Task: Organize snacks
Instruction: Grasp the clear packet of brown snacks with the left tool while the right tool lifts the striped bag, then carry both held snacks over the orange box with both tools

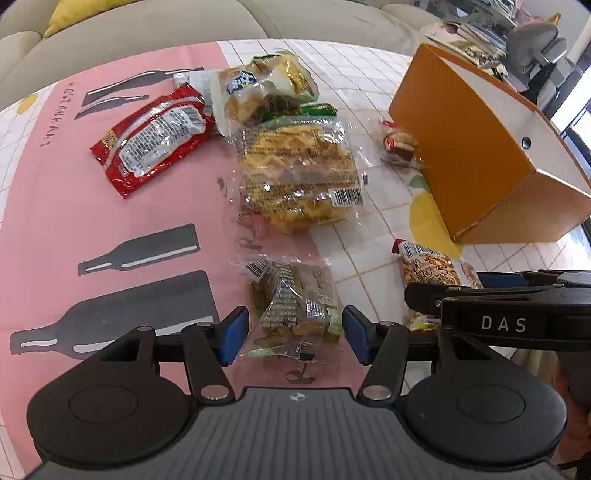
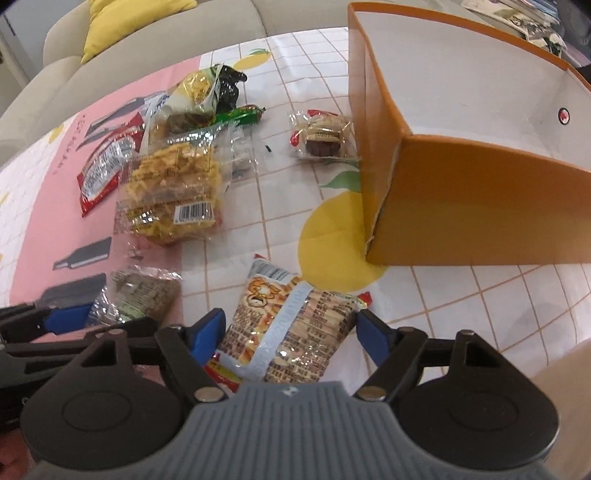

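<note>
Both grippers spread: left gripper [image 1: 294,334] straddles the green packet [image 1: 295,306]; right gripper [image 2: 291,338] straddles the peanut bag [image 2: 291,332], lengthwise, nearer the orange box [image 2: 461,206].

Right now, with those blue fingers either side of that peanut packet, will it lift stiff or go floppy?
Probably floppy: the peanut packet is a thin, crinkly film pouch lying flat between the open right gripper. Its glossy film may be somewhat slippery against the pads. It looks light, with loose contents that could shift and let the ends sag.

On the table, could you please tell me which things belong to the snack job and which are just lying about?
Job:
box
peanut pack
green pack
waffles
red pack
small cake

Lying about:
sofa
yellow cushion
tablecloth
</note>
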A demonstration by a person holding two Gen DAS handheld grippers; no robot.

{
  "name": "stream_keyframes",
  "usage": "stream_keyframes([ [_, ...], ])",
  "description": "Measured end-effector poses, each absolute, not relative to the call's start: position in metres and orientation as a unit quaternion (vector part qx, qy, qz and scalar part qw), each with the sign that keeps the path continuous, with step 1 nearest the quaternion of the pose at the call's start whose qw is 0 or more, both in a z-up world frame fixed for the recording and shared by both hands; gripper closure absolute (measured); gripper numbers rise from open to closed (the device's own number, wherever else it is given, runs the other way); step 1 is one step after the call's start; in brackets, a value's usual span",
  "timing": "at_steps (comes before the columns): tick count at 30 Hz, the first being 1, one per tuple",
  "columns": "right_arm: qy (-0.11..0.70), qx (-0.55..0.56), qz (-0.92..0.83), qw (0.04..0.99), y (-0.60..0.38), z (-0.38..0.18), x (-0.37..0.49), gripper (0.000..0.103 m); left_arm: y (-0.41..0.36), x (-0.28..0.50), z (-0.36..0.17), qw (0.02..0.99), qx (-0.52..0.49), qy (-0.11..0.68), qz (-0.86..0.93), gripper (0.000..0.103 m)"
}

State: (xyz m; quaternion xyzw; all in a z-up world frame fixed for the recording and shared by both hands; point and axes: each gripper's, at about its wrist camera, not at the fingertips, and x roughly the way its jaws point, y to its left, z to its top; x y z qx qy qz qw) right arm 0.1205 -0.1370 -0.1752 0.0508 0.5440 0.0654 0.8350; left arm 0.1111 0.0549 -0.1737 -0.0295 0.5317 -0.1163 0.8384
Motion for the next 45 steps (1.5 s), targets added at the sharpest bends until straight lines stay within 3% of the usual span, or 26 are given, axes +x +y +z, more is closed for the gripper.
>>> stream_keyframes([
  [8, 0.540, 0.061, 0.088, 0.835, -0.141, -0.170, 0.113, 0.052, 0.059, 0.110, -0.174, 0.837, -0.056, 0.534, -0.111, 0.044],
  [19, 0.490, 0.056, 0.134, 0.860, -0.153, -0.123, 0.100, 0.057, 0.060, 0.101, -0.131, 0.860, -0.075, 0.499, -0.082, 0.051],
  [20, 0.486, 0.056, 0.139, 0.861, -0.156, -0.117, 0.098, 0.057, 0.059, 0.100, -0.126, 0.861, -0.077, 0.496, -0.081, 0.053],
  [21, 0.481, 0.056, 0.144, 0.863, -0.159, -0.111, 0.097, 0.057, 0.058, 0.099, -0.120, 0.863, -0.080, 0.492, -0.082, 0.074],
  [22, 0.476, 0.056, 0.149, 0.865, -0.162, -0.105, 0.095, 0.057, 0.057, 0.097, -0.114, 0.865, -0.083, 0.488, -0.084, 0.083],
  [31, 0.459, 0.057, 0.166, 0.871, -0.187, -0.080, 0.092, 0.057, 0.045, 0.101, -0.085, 0.874, -0.069, 0.472, -0.090, 0.088],
  [34, 0.467, 0.071, 0.167, 0.865, -0.192, -0.086, 0.087, 0.057, 0.050, 0.096, -0.092, 0.866, -0.065, 0.487, -0.092, 0.079],
  [36, 0.474, 0.074, 0.165, 0.862, -0.193, -0.093, 0.085, 0.057, 0.055, 0.091, -0.098, 0.861, -0.065, 0.495, -0.095, 0.051],
  [38, 0.480, 0.080, 0.161, 0.858, -0.196, -0.100, 0.083, 0.057, 0.060, 0.087, -0.107, 0.853, -0.067, 0.510, -0.089, 0.041],
  [42, 0.491, 0.094, 0.152, 0.853, -0.200, -0.111, 0.083, 0.057, 0.063, 0.087, -0.130, 0.837, -0.083, 0.536, -0.074, 0.029],
  [45, 0.494, 0.094, 0.150, 0.851, -0.201, -0.115, 0.085, 0.057, 0.055, 0.090, -0.148, 0.827, -0.079, 0.552, -0.069, 0.029],
])
